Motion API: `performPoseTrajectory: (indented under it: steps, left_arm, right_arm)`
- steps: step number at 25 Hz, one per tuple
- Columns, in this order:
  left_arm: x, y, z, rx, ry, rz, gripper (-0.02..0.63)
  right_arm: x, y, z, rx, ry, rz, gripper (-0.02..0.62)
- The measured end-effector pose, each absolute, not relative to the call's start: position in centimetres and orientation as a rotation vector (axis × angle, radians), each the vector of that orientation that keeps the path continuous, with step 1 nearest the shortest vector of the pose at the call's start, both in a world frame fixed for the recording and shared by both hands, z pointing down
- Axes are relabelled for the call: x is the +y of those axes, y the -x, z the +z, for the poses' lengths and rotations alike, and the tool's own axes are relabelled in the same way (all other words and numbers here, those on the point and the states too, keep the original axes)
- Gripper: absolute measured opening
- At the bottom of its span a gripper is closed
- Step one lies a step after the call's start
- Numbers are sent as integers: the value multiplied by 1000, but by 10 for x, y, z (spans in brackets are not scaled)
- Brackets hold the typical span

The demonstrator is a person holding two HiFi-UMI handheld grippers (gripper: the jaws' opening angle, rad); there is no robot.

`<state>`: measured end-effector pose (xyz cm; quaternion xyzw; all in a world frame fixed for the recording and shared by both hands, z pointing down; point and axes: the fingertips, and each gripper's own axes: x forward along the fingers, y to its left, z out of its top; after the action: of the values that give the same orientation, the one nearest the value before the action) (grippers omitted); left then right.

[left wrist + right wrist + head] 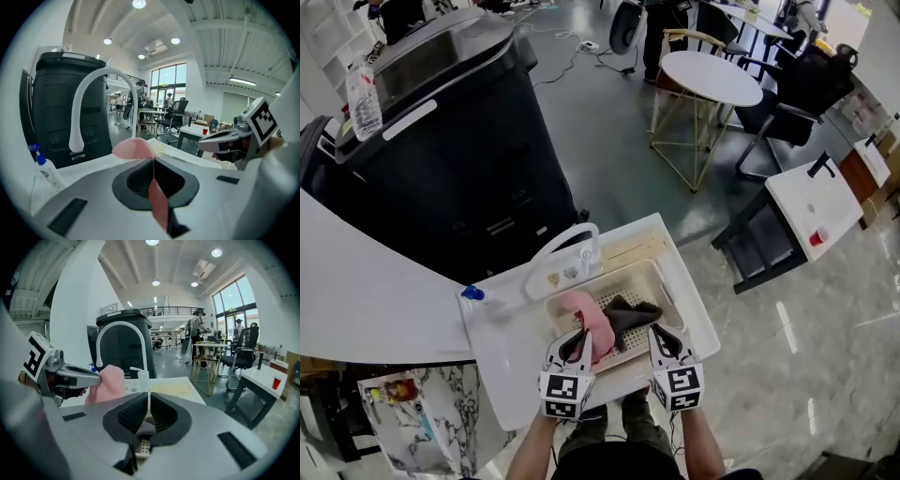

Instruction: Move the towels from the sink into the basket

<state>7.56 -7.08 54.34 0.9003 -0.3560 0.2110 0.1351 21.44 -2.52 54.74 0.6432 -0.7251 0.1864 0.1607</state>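
While both lie in the sink (666, 286) at lower centre of the frame, the left gripper (576, 345) has its fingers shut on the pink towel (584, 314), the right gripper (662, 339) on the dark towel (630, 312).

We see a small white worktop (508, 361) standing on a glossy grey floor (609, 141). A pale sink (667, 292) with a perforated bottom is set into it. Behind the sink a white arched faucet (565, 233) rises from the worktop, with a small white pump bottle (143, 379) just beside its base. A spray bottle (472, 293) with a blue top stands at the worktop's far left corner, well apart from the sink. Along the far edge, right of the faucet, runs a cream ribbed strip (637, 249). In the sink we find a pink towel (592, 323) and a dark grey towel (630, 313), bunched and touching each other.
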Motion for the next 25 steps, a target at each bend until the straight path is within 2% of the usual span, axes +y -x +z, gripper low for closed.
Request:
performPoseTrajectory:
  steps: [14,25]
  left_arm:
    - [-61,-76,629,-1018,-2456,757,14]
    - [-66,-74,650,-1013,-2419,785,14]
  right_arm:
    - [-36,-212,613,-2086,-1694,643,41]
    - [-40,-211,632,-2083,-1659,684,41]
